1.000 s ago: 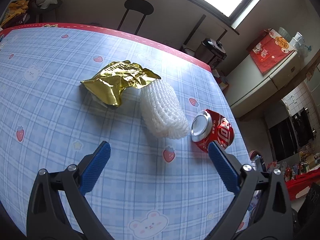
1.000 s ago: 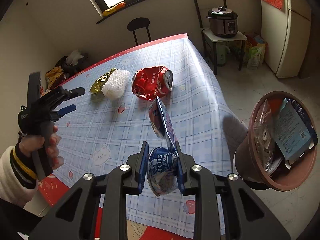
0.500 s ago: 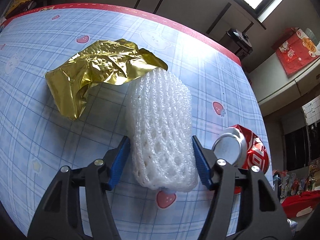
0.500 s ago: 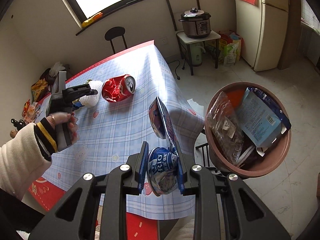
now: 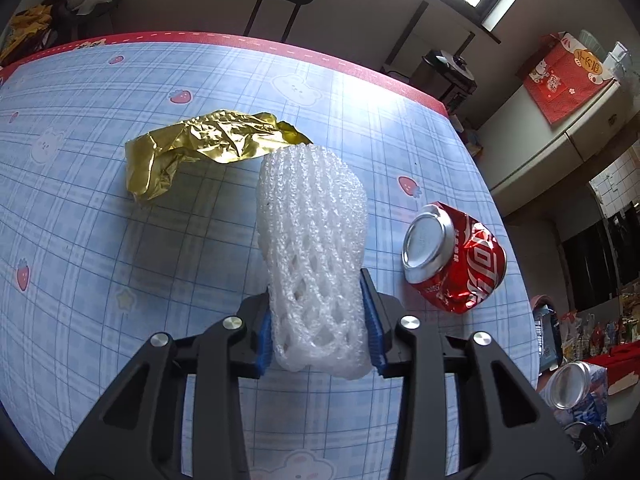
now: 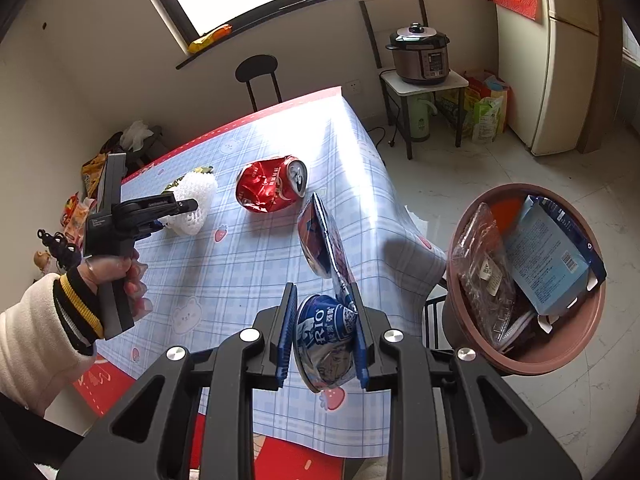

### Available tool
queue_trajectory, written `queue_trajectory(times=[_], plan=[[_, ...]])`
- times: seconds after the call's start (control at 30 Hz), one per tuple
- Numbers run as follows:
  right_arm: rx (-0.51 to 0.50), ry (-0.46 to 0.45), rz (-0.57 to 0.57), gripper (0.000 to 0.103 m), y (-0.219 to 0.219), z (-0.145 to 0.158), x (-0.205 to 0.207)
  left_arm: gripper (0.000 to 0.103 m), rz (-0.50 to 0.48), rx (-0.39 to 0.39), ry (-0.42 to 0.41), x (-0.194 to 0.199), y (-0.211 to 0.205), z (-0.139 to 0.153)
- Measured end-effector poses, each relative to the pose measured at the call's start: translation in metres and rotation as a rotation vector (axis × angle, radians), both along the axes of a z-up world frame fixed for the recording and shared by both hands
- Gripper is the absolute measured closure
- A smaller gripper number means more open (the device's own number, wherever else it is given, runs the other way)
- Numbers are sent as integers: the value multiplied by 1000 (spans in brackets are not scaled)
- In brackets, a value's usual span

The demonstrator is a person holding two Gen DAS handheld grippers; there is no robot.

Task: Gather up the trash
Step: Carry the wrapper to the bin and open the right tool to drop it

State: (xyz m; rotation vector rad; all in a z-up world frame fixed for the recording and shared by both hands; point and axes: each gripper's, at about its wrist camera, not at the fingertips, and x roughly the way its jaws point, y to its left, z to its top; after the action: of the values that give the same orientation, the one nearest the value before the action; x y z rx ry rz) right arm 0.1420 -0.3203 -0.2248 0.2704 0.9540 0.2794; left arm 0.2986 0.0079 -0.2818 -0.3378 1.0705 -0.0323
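Note:
On the blue checked tablecloth (image 5: 100, 220) lies a white foam net (image 5: 312, 232). My left gripper (image 5: 318, 320) has its jaws closing on the net's near end, and the blue pads squeeze it in. A crumpled gold wrapper (image 5: 200, 148) touches the net's far end. To the right of the net lies a dented red can (image 5: 456, 264). My right gripper (image 6: 322, 332) is shut on a crushed blue can (image 6: 326, 336), held above the table's near corner. The right wrist view also shows the left gripper (image 6: 188, 206), the foam net (image 6: 196, 196) and the red can (image 6: 268, 188).
A brown round bin (image 6: 452, 280) holding packaging stands off the table's right edge, beside the blue can. A sleeved hand (image 6: 116, 272) holds the left gripper. Beyond the table are a black stool (image 6: 256, 70), a pressure cooker (image 6: 420, 54) on a stand and a fridge (image 6: 568, 40).
My left gripper came forward and down onto the foam net, and its jaws went from wide open to pinching it. The right gripper kept the blue can and shifted a little near the bin.

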Motion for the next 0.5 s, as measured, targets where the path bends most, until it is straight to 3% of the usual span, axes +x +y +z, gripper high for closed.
queue_trajectory(times=[0.5], plan=[[46, -89, 5, 77, -1, 32, -18, 65, -75, -34, -107, -112, 6, 68]])
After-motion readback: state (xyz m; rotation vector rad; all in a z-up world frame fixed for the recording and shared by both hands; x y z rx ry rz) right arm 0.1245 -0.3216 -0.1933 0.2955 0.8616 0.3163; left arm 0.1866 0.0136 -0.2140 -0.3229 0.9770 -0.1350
